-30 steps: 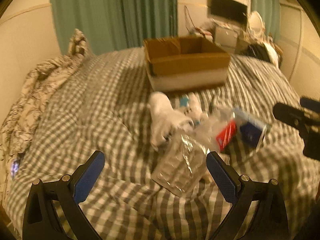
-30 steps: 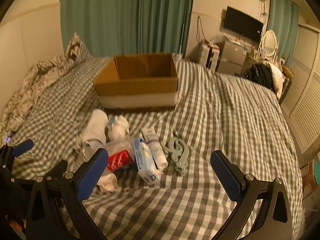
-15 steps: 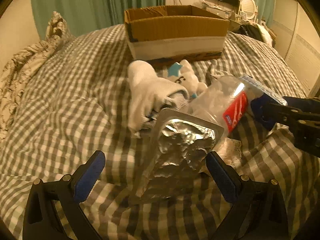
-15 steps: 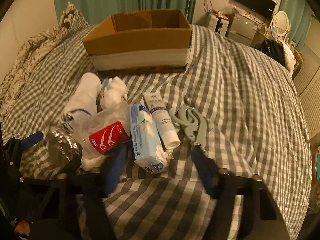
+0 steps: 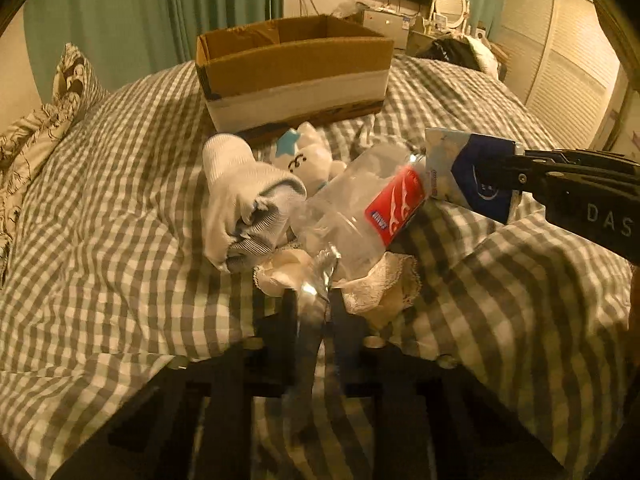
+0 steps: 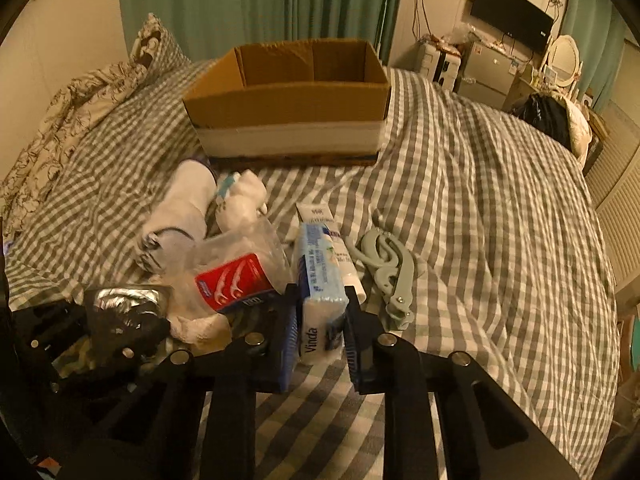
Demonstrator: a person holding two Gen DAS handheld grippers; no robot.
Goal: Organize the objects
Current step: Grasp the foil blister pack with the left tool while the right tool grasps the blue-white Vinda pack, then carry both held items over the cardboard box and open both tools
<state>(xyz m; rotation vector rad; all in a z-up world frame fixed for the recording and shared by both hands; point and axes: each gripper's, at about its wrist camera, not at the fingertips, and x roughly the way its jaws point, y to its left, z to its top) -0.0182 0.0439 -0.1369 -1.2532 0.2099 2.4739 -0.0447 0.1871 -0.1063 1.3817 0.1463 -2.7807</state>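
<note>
Grip quality was the whole matter at this moment, because both tools had closed on soft, crushable things among the clutter on the bed. The right hand-held gripper was pinched narrow on the near end of the blue tissue pack, its pads squeezing the pack's sides so the wrapper bulged between them. The left hand-held gripper was clamped almost shut on a crumpled edge of the foil blister sheet, which stood up thin between the fingers.

From the right wrist view, the cardboard box sat open at twelve o'clock, beyond the pile; the rolled white sock and small plush toy lay at about eleven o'clock, the clear bag with the red label just at ten o'clock of the tissue pack, touching it. The white tube lay against the pack's one o'clock side, and the grey-green plastic hooks just beyond that at two o'clock.

To do the lift well, I judged each item should rise straight up before travelling toward the box, so the tissue pack would not drag the tube or the bag along. The foil grip looked marginal: only an edge was caught, and a slow, level carry would suit it. Releasing well inside the box walls seemed wiser than dropping from above the rim.
</note>
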